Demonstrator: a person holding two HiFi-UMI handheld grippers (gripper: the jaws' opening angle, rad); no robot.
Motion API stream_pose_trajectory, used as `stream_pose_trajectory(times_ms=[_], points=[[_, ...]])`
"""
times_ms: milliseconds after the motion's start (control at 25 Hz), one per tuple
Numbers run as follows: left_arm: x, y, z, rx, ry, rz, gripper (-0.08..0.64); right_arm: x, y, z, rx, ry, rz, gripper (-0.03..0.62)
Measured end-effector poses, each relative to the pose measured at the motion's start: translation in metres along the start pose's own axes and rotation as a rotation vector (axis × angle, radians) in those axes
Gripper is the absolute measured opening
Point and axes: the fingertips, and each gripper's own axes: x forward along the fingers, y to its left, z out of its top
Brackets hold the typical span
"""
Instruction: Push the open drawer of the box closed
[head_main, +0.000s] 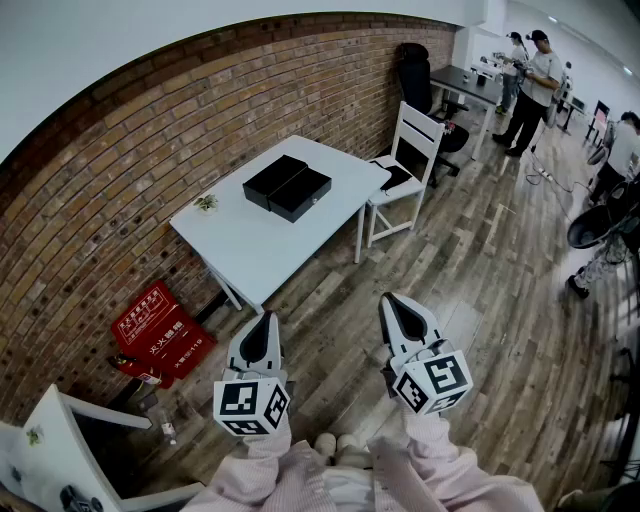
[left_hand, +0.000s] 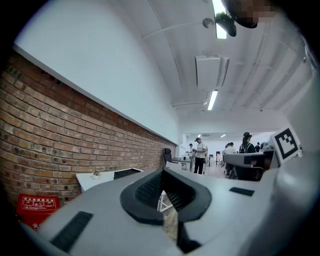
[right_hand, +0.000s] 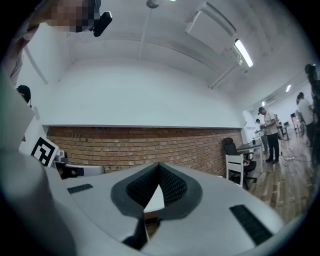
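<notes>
Pointing forward over the wooden floor (head_main: 480, 260), the left gripper (head_main: 262, 322) and the right gripper (head_main: 393, 303) are held side by side, each with its jaws clenched together and nothing caught between them. Well ahead of both, the black box (head_main: 273, 178) is seen on the white table (head_main: 250, 255) against the brick wall (head_main: 150, 150), its drawer (head_main: 303, 196) drawn out on the side nearer the white chair (head_main: 412, 150).
</notes>
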Motion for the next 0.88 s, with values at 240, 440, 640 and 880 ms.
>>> stream_pose_trajectory(times_ms=[240,440,640,880], points=[[0.004,-0.007,0.000,-0.004,0.010,-0.001,-0.005,-0.002,-0.009,0.000,-0.008,0.010,-0.014,0.002],[0.007,-0.017,-0.002,-0.009,0.015,-0.004,-0.006,-0.007,-0.016,0.001,-0.003,-0.012,-0.012,0.002],[0.007,-0.026,-0.010,-0.010,0.022,-0.004,-0.006,-0.010,-0.028,-0.010,0.017,0.013,-0.023,0.005],[0.008,-0.033,-0.020,-0.018,0.039,0.001,-0.005,-0.012,-0.040,-0.021,0.032,0.042,-0.028,0.035]])
